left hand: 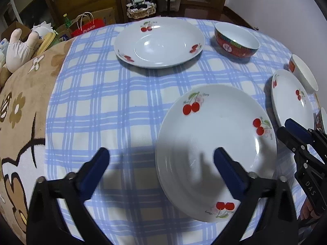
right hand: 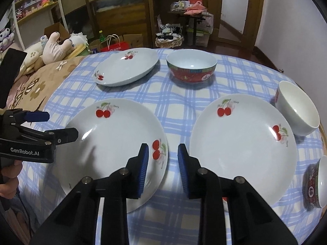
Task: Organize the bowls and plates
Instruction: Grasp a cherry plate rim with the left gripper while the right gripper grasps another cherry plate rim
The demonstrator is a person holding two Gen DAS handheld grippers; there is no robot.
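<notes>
Three white cherry-print plates lie on the blue checked tablecloth [right hand: 184,100]: a near left plate [right hand: 114,147] [left hand: 214,149], a near right plate [right hand: 243,143] [left hand: 292,102] and a far plate [right hand: 126,69] [left hand: 159,42]. A red-sided bowl [right hand: 192,67] [left hand: 237,42] stands at the back. A white bowl [right hand: 298,108] [left hand: 304,73] leans at the right. Another red-patterned bowl [right hand: 316,185] lies on its side at the right edge. My left gripper [left hand: 161,161] is open and empty, straddling the near left plate's left rim. My right gripper [right hand: 163,155] is open and empty above the gap between the two near plates.
A brown flowered blanket [left hand: 24,102] covers the surface left of the cloth. Stuffed toys [right hand: 55,47] and a red bag [right hand: 114,46] sit beyond the left edge. Shelves, a basket [right hand: 169,39] and a door stand behind the table.
</notes>
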